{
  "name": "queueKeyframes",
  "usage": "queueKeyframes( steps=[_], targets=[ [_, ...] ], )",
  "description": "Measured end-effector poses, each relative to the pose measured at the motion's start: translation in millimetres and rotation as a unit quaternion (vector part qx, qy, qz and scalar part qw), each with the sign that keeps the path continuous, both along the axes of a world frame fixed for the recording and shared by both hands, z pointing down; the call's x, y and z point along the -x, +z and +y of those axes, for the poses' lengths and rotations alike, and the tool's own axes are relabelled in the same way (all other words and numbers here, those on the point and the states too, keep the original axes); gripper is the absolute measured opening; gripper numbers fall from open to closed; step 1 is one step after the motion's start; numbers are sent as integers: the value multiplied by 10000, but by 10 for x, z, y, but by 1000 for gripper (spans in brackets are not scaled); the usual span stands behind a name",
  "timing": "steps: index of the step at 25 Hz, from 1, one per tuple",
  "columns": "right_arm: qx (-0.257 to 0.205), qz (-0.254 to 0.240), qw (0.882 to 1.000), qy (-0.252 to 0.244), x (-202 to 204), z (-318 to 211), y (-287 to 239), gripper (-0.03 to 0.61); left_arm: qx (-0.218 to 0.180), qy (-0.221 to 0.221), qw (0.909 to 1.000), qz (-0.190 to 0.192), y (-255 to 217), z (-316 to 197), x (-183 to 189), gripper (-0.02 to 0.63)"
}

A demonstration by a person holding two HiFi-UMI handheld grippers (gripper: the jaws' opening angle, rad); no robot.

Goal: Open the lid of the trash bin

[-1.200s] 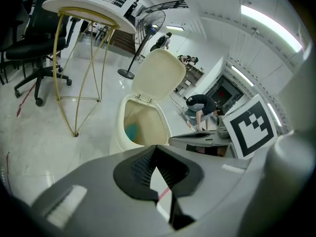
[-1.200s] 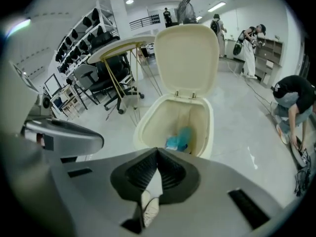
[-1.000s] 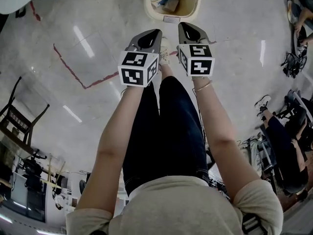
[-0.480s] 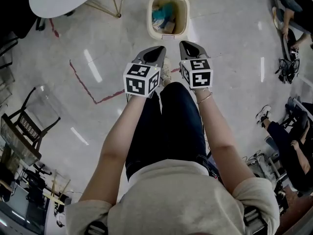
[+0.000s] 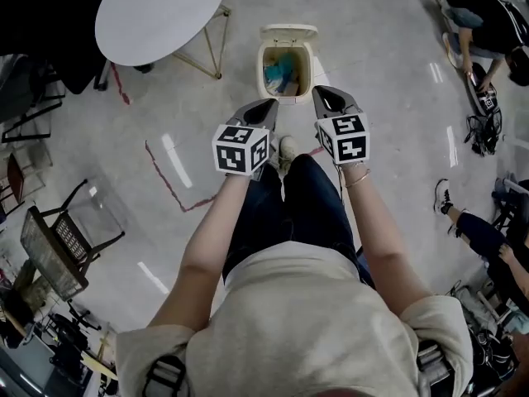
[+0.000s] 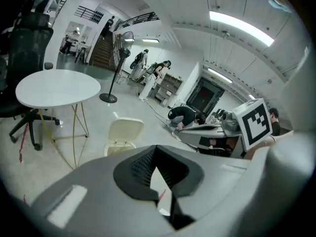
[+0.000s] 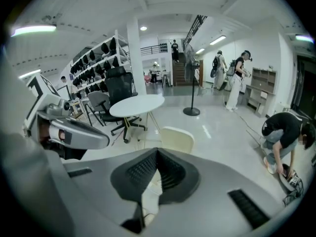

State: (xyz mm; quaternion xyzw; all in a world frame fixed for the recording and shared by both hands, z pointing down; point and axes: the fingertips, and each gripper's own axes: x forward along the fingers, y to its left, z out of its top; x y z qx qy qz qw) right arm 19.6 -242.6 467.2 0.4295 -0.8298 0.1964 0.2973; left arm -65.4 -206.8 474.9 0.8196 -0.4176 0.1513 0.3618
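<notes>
Cream plastic trash bin (image 5: 263,71) stands on a pale glossy floor (image 5: 388,81) in the head view, straight ahead of the person's shoe (image 5: 288,147). Its lid (image 5: 288,32) is already tipped up and back, and blue and brown rubbish shows inside. The left gripper (image 5: 266,106) and right gripper (image 5: 324,94) are held side by side above the person's legs, pointing toward the bin but apart from it, each carrying a black-and-white marker cube. A white round table (image 5: 161,11) stands to the left of the bin, and a line of red tape (image 5: 165,180) crosses the floor.

Left gripper view: the left gripper (image 6: 157,149) has its jaws brought together at the tips, with nothing between them. Beyond them the trash bin (image 6: 114,146) sits on the floor with the lid (image 6: 126,131) upright behind its opening. The white round table (image 6: 57,88) is to its left, and the right gripper (image 6: 212,131) reaches in from the right. A person bending over (image 6: 185,115) is farther back.

Right gripper view: the right gripper (image 7: 158,153) also has its jaw tips closed on each other and holds nothing. The raised lid (image 7: 177,139) shows just past them, the white round table (image 7: 137,104) behind it, the left gripper (image 7: 74,132) at the left, and the person bending over (image 7: 284,130) at the right
</notes>
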Motion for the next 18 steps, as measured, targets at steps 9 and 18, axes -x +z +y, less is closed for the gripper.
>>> queueKeyframes(
  steps=[9,18],
  targets=[
    [-439,-527,9976,47,-30,133,-832,8,-604,24,9980,-189,-657,-97,29,8],
    [-926,-977,9909,-86,24,269,-1454,8,-1126,248,9933,-12,-1240,-122,-3,9]
  ],
)
